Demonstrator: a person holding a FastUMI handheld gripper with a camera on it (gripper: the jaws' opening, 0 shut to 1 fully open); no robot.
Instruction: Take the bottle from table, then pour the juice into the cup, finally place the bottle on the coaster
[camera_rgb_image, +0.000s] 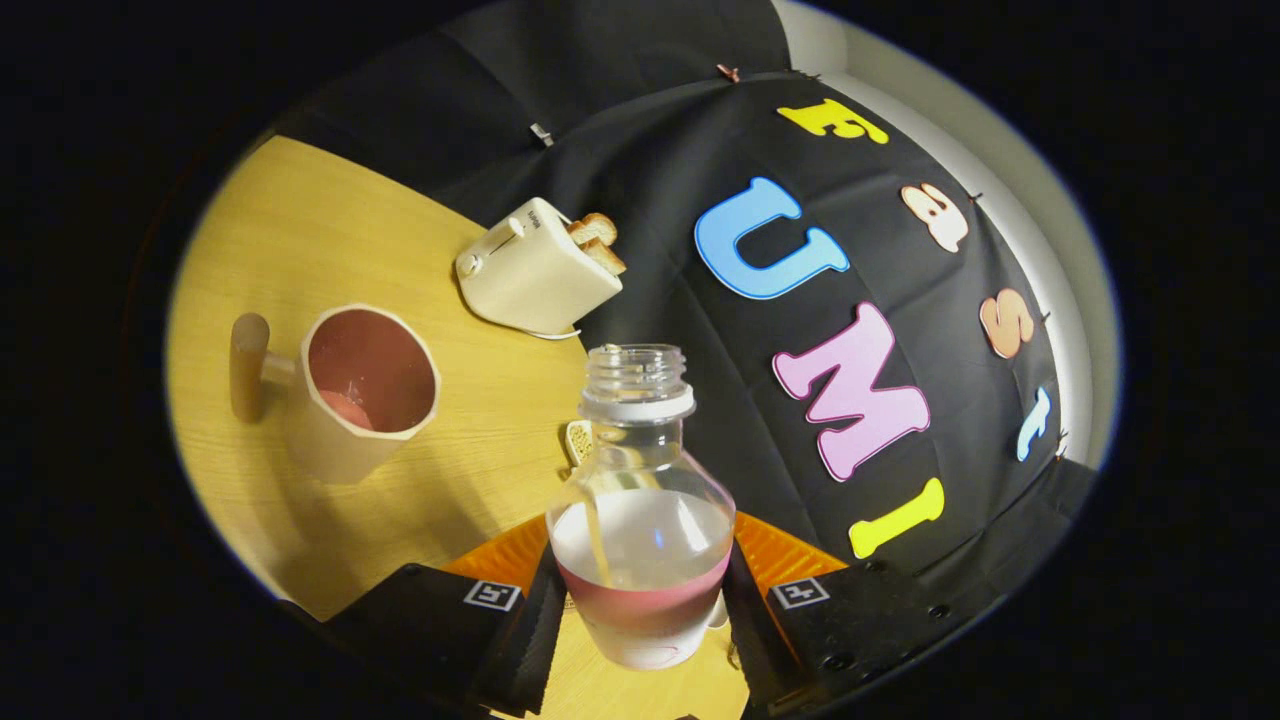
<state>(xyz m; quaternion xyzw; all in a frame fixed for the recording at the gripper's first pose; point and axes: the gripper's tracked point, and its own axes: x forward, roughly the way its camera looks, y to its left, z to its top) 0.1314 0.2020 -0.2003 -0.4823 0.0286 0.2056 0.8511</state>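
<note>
A clear plastic bottle (640, 530) with an open neck and a white collar stands between my fingers, and the gripper (640, 610) is shut on its lower body. Pink juice fills the bottom part of the bottle, and a thin streak runs down its inner wall. The whole scene looks rolled, with the table tilted away to the left. The beige cup (365, 390) with a wooden handle sits on the table beyond and left of the fingers, apart from the bottle, with some pink juice at its bottom. A small tan woven piece (578, 440), perhaps the coaster, peeks out from behind the bottle's shoulder.
A cream toaster (535, 270) with two slices of bread in it stands on the wooden table (300, 230), past the cup near the black cloth wall. Bare table lies between the cup and the bottle.
</note>
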